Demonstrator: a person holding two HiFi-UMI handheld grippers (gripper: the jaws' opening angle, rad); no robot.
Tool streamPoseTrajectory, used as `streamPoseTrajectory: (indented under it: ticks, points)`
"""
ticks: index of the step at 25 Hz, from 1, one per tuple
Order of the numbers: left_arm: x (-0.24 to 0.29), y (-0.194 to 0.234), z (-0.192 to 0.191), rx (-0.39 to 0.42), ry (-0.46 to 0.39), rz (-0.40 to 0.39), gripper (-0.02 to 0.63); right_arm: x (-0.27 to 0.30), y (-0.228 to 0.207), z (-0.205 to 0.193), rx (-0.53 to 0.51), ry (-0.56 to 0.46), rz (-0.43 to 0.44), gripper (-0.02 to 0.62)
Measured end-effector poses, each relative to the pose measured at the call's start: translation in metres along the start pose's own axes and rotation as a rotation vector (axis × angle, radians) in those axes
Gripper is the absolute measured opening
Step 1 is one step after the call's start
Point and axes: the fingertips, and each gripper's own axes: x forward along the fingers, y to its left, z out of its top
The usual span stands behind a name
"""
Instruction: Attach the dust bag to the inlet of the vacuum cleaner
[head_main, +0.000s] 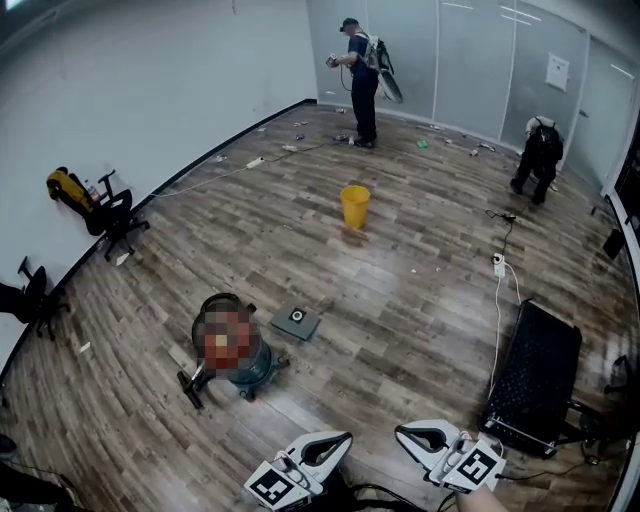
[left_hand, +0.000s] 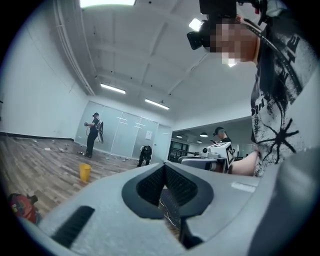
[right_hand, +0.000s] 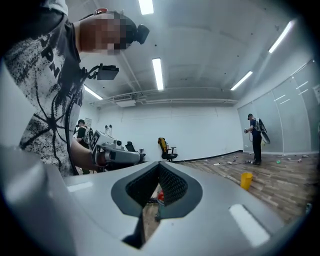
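Both tongs, the left tongs (head_main: 343, 437) and the right tongs (head_main: 401, 432), are fully closed and hold nothing; their own views show only floor behind the meeting tips. You hold them level, over the near edge of the floor (head_main: 400, 290).

The vacuum cleaner (head_main: 255, 362) stands on the floor ahead of you, toward the left edge, and part of it is covered by a patch. Just beside it, on its right and not touching, lies a flat grey square with a round ring (head_main: 297, 322), which I take to be the dust bag.

It seems the step is still the approach. You should open one of the tongs before you come down, and take the bag at an edge of its stiff plate, so that the ring stays free. Keep the other tongs for steadying the vacuum cleaner. I cannot see the inlet from here; find it first.

No brand or label can be read. The cubes carry only square markers, and the white sheet (head_main: 557, 71) on the far glass wall is too small to read.
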Motion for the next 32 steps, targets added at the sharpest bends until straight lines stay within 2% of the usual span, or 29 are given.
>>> streamPoseTrajectory:
  ticks: [4,8,13,18,21,26,32]
  points:
    - [0.014,0.053,0.020,0.031,-0.008,-0.050,0.003,0.040,-0.040,0.015,-0.061,-0.059,-0.030,0.006]
    - [0.021,0.111,0.042,0.050,-0.014,-0.079,0.003,0.094,-0.074,0.025,-0.043,-0.004,-0.041,0.006]
    - [0.029,0.164,0.049,0.069,0.001,-0.097,0.003,0.147,-0.100,0.052,-0.128,-0.128,-0.027,0.006]
    - [0.044,0.202,0.047,0.071,0.015,-0.126,0.003,0.167,-0.128,0.049,-0.119,-0.121,-0.065,0.006]
    - [0.059,0.219,0.046,0.063,0.020,-0.139,0.003,0.166,-0.152,0.036,-0.102,-0.063,-0.095,0.006]
    - [0.088,0.252,0.043,0.036,0.021,-0.117,0.003,0.170,-0.196,0.020,-0.072,-0.001,-0.113,0.006]
    - [0.156,0.308,0.045,0.038,0.033,-0.050,0.003,0.190,-0.282,0.034,-0.112,-0.098,-0.044,0.006]
